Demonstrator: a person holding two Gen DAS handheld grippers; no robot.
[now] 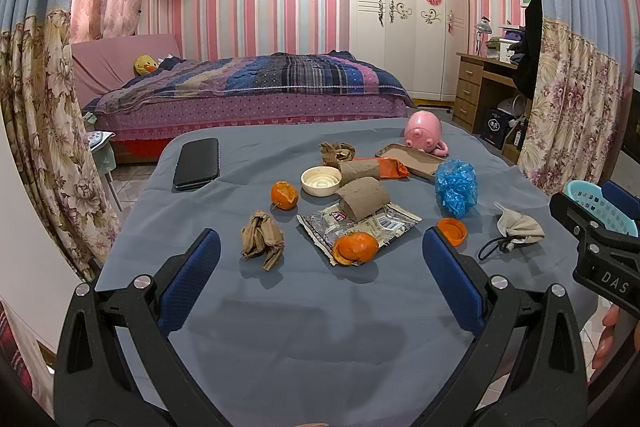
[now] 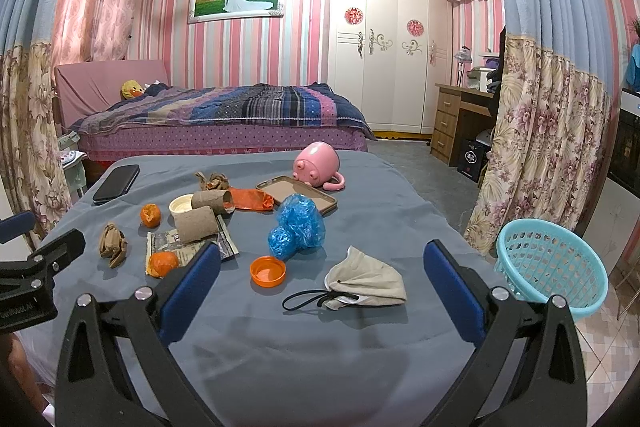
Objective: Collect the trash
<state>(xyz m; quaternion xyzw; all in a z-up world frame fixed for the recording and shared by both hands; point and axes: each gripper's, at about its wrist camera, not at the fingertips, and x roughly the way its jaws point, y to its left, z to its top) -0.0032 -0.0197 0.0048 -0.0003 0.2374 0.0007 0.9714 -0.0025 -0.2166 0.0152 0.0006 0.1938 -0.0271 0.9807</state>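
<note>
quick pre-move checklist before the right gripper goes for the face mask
1. Right gripper open: ok, jaws spread wide and holding nothing.
2. Face mask between the jaws' line: ok, it lies just ahead on the grey cloth.
3. Mask free of other items: ok, the orange cap sits beside it, apart.
4. Blue basket within view: ok, at the table's right edge.
5. Basket contents: cannot tell.
6. Left gripper out of the way: ok, open, over the left clutter.

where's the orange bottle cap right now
The orange cap lies open side up on the grey cloth in the right wrist view, between the blue plastic bag and the face mask.
</note>
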